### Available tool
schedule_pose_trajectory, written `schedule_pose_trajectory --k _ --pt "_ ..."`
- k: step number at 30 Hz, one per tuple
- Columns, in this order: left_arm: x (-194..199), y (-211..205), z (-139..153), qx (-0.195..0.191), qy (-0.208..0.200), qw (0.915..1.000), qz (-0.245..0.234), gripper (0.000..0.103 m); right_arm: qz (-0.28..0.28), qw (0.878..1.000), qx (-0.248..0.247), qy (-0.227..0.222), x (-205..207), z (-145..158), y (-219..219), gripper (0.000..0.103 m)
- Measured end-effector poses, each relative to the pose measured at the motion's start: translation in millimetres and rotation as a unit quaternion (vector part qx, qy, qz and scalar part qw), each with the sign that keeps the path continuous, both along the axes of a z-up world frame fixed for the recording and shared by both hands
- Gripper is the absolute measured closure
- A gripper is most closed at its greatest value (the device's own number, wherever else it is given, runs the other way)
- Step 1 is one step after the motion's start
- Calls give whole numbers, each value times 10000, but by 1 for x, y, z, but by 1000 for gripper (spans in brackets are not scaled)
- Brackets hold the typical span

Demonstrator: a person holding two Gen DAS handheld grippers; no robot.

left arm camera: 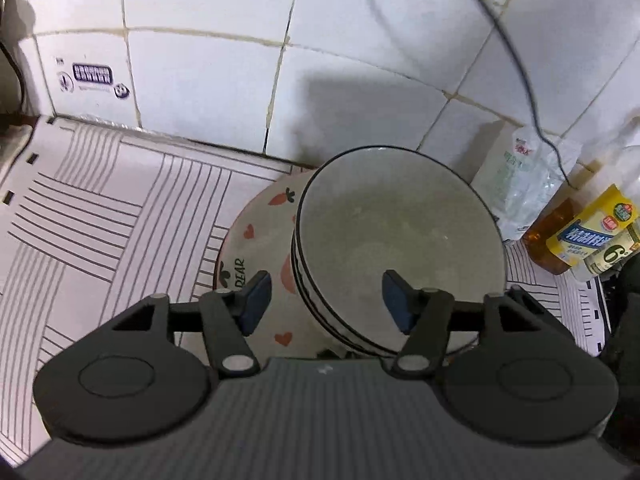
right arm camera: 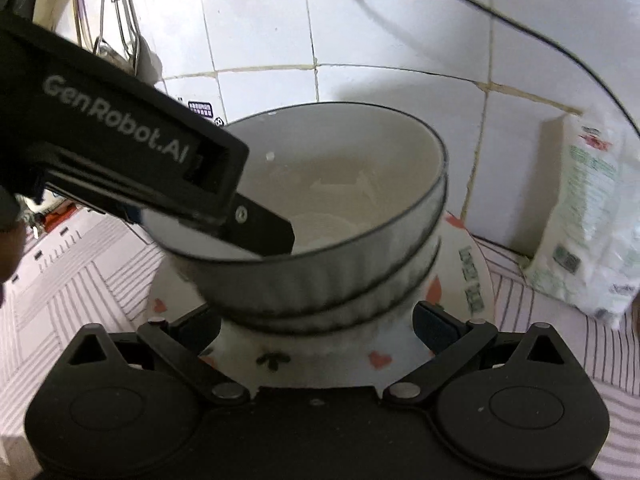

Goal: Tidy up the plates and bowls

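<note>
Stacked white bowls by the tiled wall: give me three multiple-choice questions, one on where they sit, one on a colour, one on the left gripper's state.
1. The stacked white ribbed bowls sit on:
A a round carrot-and-heart patterned plate
B a wire rack
C a sink

2. The bowls' rims are:
A red
B black
C gold

3. The left gripper is:
A shut on a spoon
B shut, empty
C open

Answers:
1. A, the plate shows under the stack.
2. B, a dark line edges each rim.
3. C, its pads stand apart astride the top bowl's wall.
</note>
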State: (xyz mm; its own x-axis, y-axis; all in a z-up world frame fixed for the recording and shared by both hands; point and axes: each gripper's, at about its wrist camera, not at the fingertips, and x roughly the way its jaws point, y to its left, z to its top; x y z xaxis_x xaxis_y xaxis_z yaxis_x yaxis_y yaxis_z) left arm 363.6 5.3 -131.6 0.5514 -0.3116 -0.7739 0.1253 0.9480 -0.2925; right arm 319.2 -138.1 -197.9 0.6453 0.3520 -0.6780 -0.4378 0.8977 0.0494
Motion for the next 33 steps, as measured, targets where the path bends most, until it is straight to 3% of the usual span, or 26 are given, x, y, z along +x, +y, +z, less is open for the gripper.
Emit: schedule_pose_trajectory --k 1,8,12,19,24,33 --pt "-3 -1 3 33 -41 10000 -28 33 -30 10000 25 -14 -5 3 0 0" --pt "-25 -4 27 343 -248 9991 14 26 -358 9992 118 -107 -28 20 -9 0" --pt "-44 -2 40 420 -479 9980 -8 17 -466 9988 93 -148 -38 31 -13 0" --pt "-85 -4 70 900 -592 9941 -105 9 -899 9956 213 -163 -74 56 -22 0" --pt "-116 -4 87 1084 -605 9921 -179 8 -1223 9923 -145 -142 -97 85 -22 0" --pt "-179 8 117 1252 -666 9898 -149 4 -1650 9862 71 108 -155 131 -35 0"
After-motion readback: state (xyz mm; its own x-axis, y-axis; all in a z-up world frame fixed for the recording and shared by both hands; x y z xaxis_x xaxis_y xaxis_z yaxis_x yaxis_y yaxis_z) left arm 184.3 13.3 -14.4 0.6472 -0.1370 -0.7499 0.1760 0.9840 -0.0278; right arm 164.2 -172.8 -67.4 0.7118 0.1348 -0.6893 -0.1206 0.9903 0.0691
